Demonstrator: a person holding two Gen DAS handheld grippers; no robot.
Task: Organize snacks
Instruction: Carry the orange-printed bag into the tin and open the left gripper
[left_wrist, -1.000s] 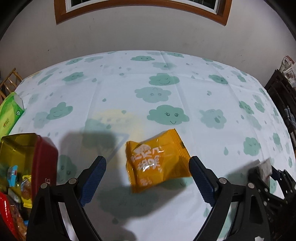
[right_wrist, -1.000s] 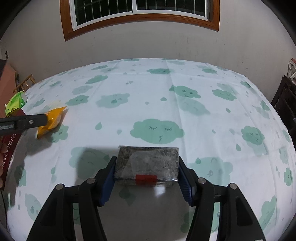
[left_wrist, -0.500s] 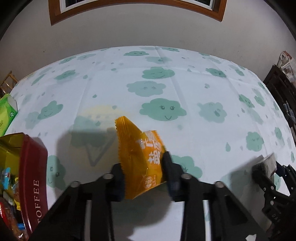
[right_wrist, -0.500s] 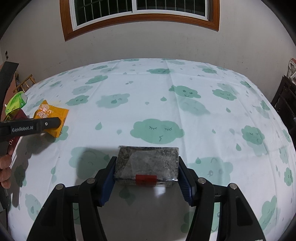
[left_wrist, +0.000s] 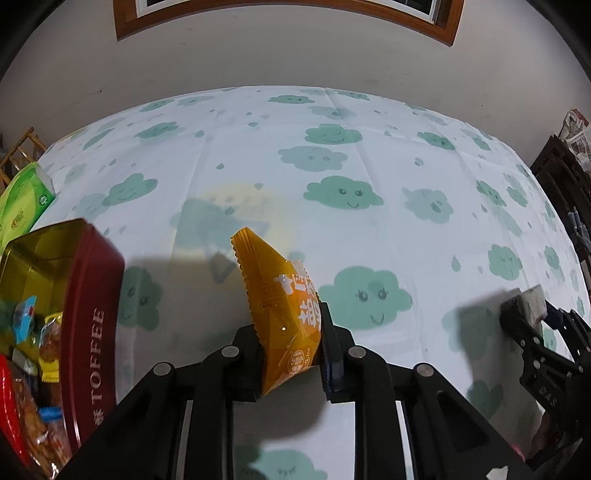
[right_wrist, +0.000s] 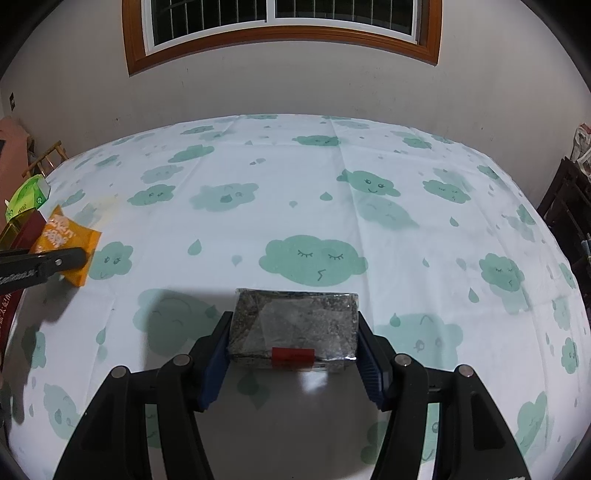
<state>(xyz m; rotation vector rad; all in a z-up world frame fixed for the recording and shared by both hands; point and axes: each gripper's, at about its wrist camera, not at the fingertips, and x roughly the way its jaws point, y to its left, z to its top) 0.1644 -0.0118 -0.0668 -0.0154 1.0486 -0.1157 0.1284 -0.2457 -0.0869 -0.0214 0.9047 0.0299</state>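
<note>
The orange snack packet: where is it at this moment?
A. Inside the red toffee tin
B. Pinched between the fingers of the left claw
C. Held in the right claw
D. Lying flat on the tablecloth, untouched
B. The left claw is closed on the orange snack packet, which stands on edge between its fingers, beside the toffee tin, not in it.

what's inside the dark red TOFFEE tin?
The dark red rectangular TOFFEE tin is open, its gold lining showing. Inside are wrapped snacks in blue, yellow and orange-red packets. The tin's bottom and lower layers are covered or cut off by the frame.
</note>
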